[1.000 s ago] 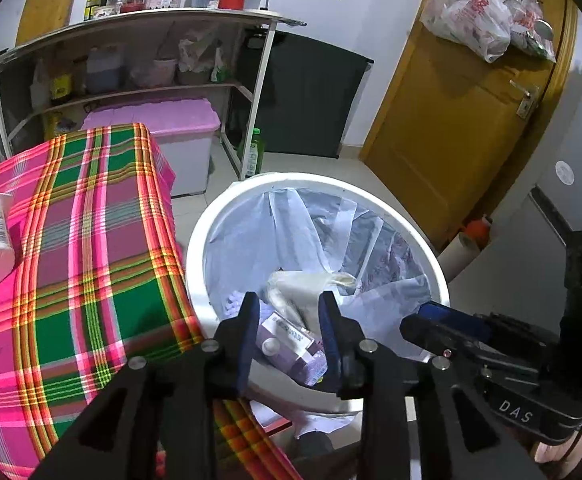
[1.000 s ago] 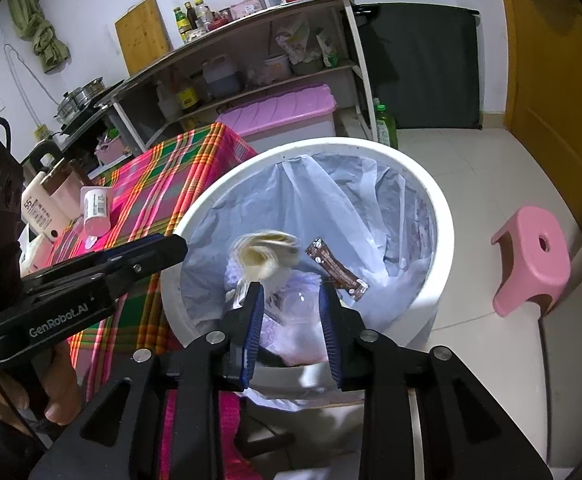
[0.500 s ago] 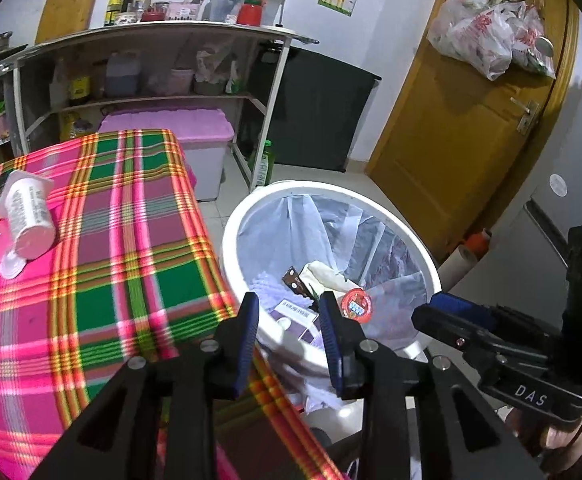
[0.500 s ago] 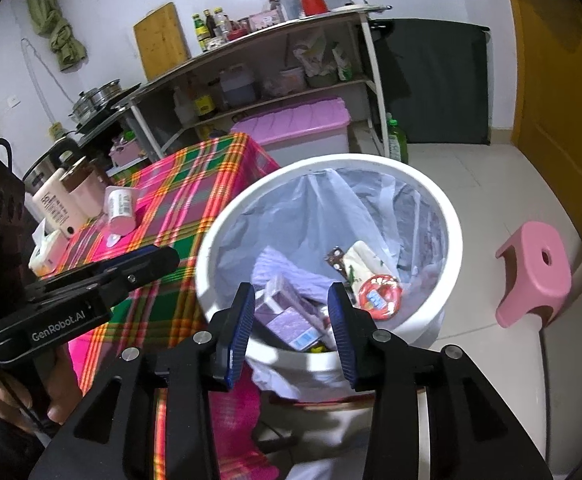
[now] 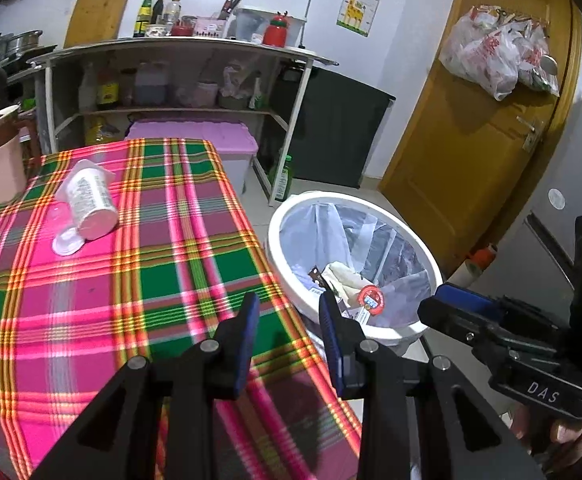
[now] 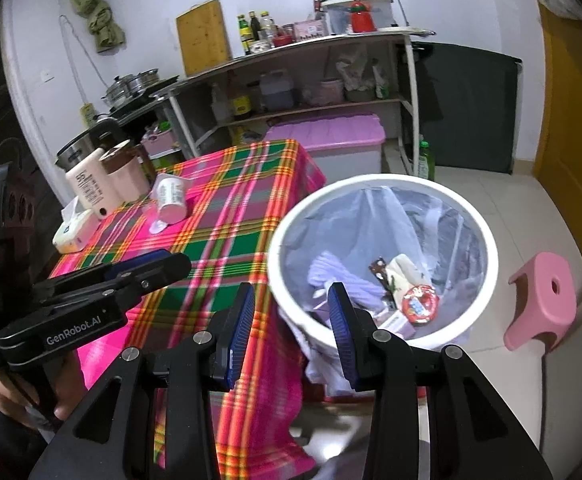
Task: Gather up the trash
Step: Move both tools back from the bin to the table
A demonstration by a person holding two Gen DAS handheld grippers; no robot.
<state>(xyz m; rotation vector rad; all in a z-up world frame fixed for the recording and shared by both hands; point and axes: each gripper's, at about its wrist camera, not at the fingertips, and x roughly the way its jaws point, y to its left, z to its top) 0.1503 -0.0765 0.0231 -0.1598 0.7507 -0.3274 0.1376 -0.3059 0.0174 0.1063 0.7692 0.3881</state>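
Since 1 second ago, when both grippers hung over the white bin (image 6: 487, 240), they have been drawn back above the plaid tablecloth (image 5: 91, 300). The left gripper (image 5: 287, 312) and right gripper (image 6: 291, 304) are now seen with jaws apart and nothing held. Wrappers have been dropped inside the bin; 1 tipped cup (image 5: 89, 204) remains on the cloth, probably the next pickup.

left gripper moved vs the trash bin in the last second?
Yes. The left gripper has pulled back from over the white trash bin toward the plaid table; the bin now sits ahead to its right, jaws open and empty.
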